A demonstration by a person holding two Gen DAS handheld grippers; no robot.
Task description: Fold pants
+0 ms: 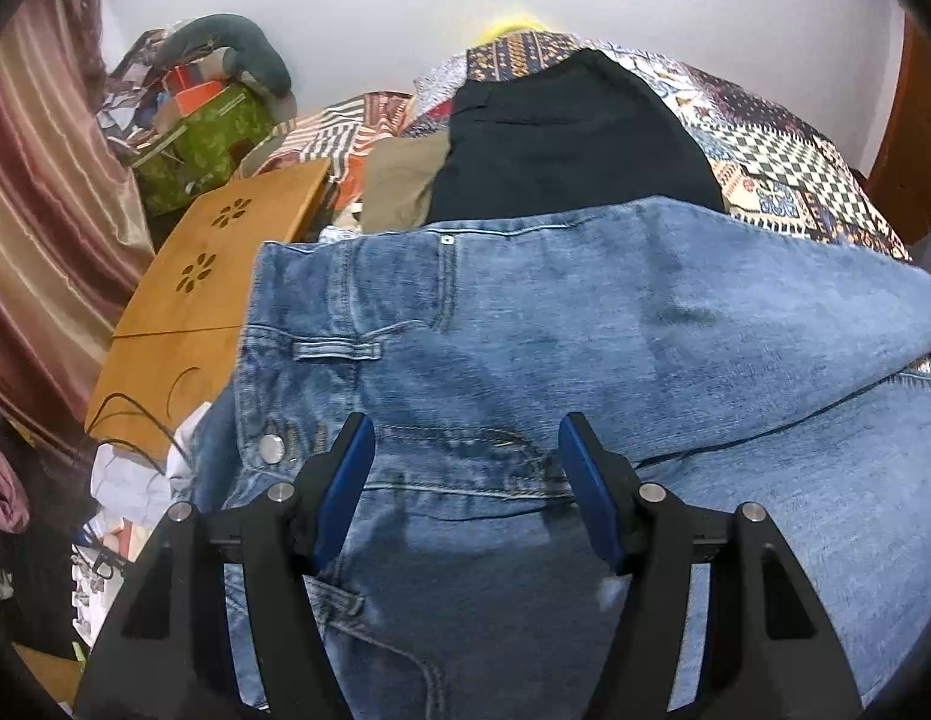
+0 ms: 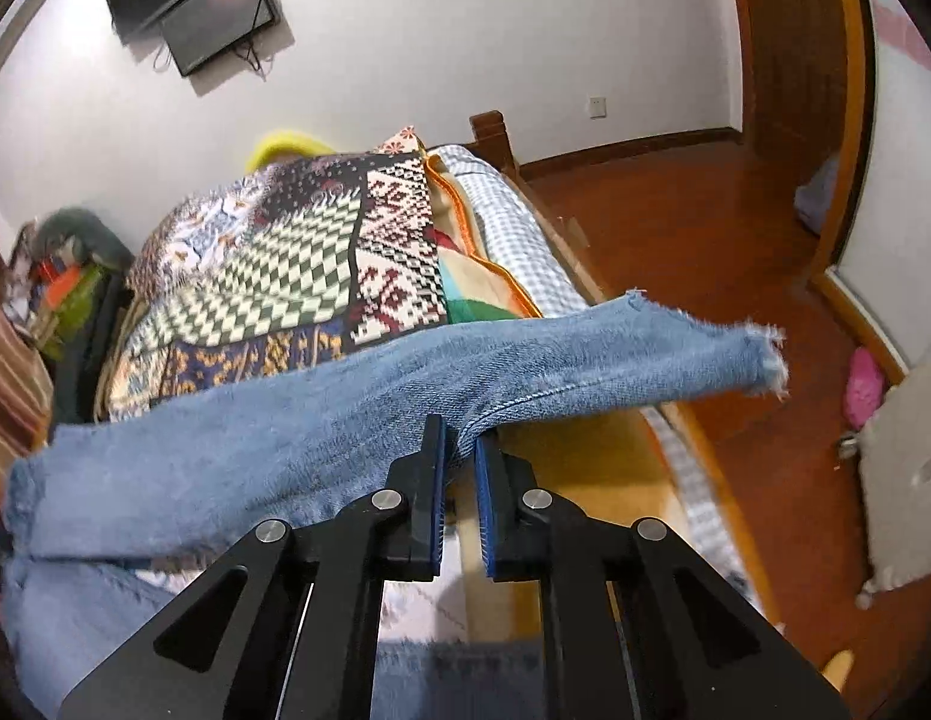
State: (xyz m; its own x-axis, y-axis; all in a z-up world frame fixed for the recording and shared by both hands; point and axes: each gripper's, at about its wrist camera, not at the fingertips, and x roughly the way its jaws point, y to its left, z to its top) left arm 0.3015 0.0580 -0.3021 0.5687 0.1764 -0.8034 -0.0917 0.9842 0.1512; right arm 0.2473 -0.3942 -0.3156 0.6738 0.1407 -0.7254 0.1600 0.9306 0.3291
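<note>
Light blue jeans (image 1: pixel 585 312) lie across the bed, the waistband and metal button (image 1: pixel 272 448) at the left. My left gripper (image 1: pixel 465 423) hovers just over the waist area, open, its blue pads spread wide with denim below them and nothing pinched. In the right wrist view a jeans leg (image 2: pixel 255 432) stretches across the quilt and its frayed hem (image 2: pixel 765 354) sticks out past the bed's edge. My right gripper (image 2: pixel 462 441) is shut on a fold of that leg near the seam, lifting the cloth.
Folded black pants (image 1: pixel 561 138) and a khaki garment (image 1: pixel 399 186) lie beyond the jeans on the patterned quilt (image 2: pixel 273 264). A wooden lap table (image 1: pixel 207 300), a green box (image 1: pixel 201 144) and a curtain (image 1: pixel 39 228) crowd the left. Wooden floor (image 2: pixel 705 228) lies right of the bed.
</note>
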